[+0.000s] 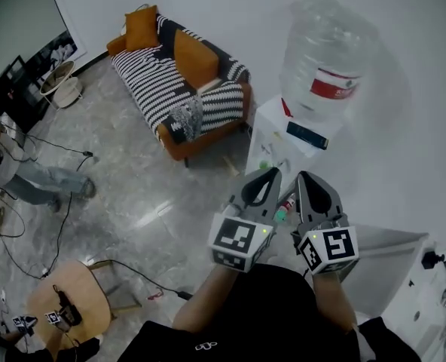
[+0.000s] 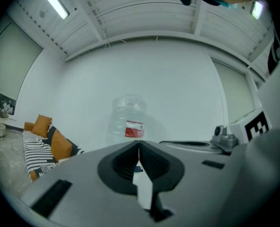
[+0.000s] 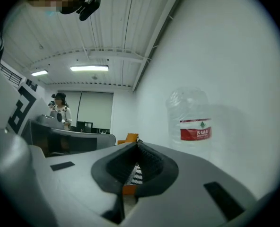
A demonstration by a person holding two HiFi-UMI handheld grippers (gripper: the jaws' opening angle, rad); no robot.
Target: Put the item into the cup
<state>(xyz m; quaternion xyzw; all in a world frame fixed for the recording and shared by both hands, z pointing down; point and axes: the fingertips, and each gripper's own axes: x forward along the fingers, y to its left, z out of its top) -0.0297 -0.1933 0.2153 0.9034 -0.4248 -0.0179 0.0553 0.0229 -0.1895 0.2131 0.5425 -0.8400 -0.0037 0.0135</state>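
Note:
No cup and no loose item shows in any view. Both grippers are held up side by side in front of a white water dispenser. My left gripper has its jaws closed together with nothing between them, and its own view shows the same. My right gripper is shut and empty too, its tips touching in its own view. Small red and green taps of the dispenser show between the two grippers.
A large clear water bottle sits on the dispenser against the white wall. A striped sofa with orange cushions stands behind. A round wooden stool and cables lie on the floor at left. A person stands far off.

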